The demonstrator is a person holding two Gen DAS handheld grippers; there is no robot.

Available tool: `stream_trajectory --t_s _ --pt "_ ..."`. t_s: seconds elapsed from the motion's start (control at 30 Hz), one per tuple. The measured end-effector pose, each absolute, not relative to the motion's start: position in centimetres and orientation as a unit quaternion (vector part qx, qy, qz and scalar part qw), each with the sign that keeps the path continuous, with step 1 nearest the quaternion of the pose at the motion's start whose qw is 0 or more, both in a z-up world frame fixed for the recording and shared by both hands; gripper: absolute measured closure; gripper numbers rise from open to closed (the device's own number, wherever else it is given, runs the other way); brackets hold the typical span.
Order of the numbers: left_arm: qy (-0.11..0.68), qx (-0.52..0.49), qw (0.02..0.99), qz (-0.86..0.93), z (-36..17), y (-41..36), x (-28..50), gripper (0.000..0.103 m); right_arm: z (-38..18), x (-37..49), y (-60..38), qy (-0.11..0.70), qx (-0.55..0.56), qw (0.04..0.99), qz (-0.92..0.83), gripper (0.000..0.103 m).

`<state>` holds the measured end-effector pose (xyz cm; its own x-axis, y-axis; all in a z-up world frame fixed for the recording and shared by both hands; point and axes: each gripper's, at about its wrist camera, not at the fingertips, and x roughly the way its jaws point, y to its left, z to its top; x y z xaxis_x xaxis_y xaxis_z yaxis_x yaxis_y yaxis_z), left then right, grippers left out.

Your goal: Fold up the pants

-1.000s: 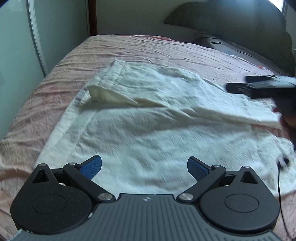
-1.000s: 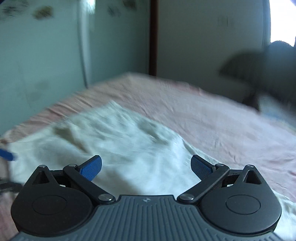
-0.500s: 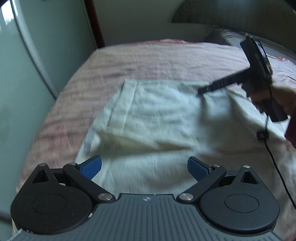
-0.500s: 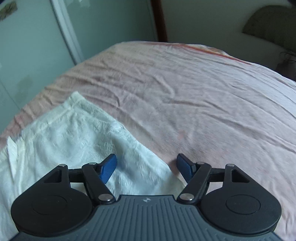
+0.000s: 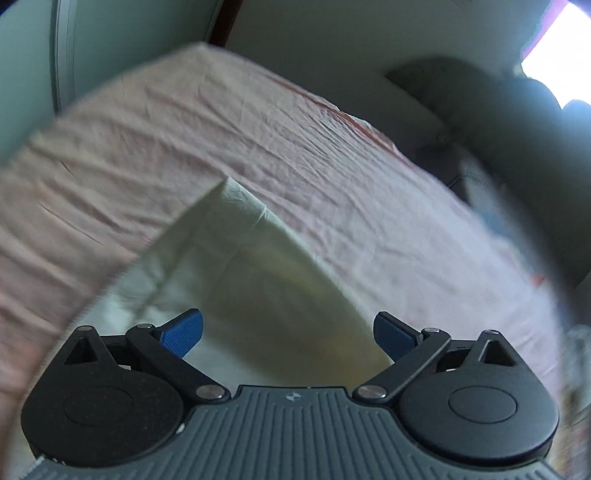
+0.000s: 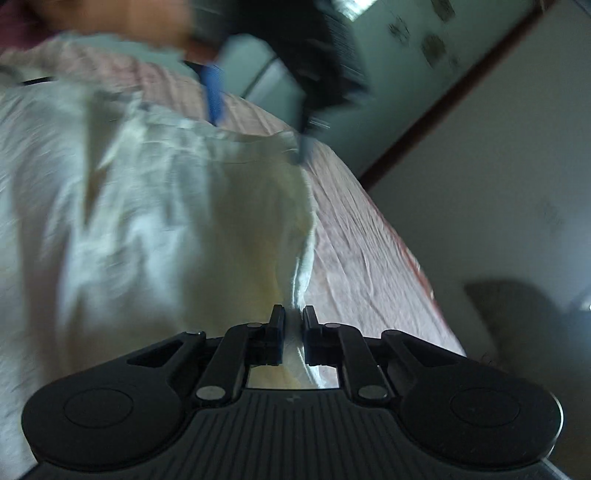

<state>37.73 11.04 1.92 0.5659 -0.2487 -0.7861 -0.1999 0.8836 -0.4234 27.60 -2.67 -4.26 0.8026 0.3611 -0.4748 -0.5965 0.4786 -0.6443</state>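
Observation:
The cream-white pants (image 6: 147, 221) lie spread on the pink bedsheet (image 6: 369, 258). My right gripper (image 6: 293, 317) is shut on the pants' near edge, with a fold of cloth pinched between its jaws. In the left wrist view a corner of the pants (image 5: 258, 266) lies just ahead of my left gripper (image 5: 288, 326), which is open; no cloth is gripped between its fingers. In the right wrist view, the left gripper's blue fingers (image 6: 214, 92) hover blurred at the pants' far edge, with a person's hand (image 6: 147, 18) behind them.
The pink sheet (image 5: 258, 129) covers the whole bed. A dark padded headboard (image 5: 498, 110) stands at the right of the left wrist view. A pale glass door (image 5: 37, 55) is beyond the bed's left edge. Both views are blurred by motion.
My right gripper went from wide open to shut on the pants' edge and rolled over. The left gripper swung across the pants to one corner, still open.

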Motion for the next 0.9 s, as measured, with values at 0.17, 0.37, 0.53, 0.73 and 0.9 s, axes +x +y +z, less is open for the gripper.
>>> stream_trajectory --t_s 0.17,0.37,0.53,0.73,0.9 --pt "0.483 -0.299 0.823 0.000 0.3 11.8 40.0 0.009 -5.3 25.3 -2.9 0.118 -0.456 0.835 0.284 0.093" --pt "0.503 -0.334 0.797 -0.004 -0.5 12.9 37.8 0.092 -5.8 23.5 -2.7 0.108 -0.472 0.830 0.276 0.094" --pt "0.467 -0.265 0.843 -0.036 2.3 13.6 29.5 0.092 -3.2 20.3 -3.4 0.123 -0.425 0.848 0.292 0.094" --pt "0.467 -0.269 0.839 -0.080 2.7 16.9 18.3 0.092 -0.4 12.2 -4.0 0.146 -0.362 0.856 0.339 0.094" --pt "0.478 -0.226 0.847 -0.061 0.2 17.8 12.7 0.092 -2.1 6.5 -2.5 0.182 -0.349 0.838 0.378 0.094"
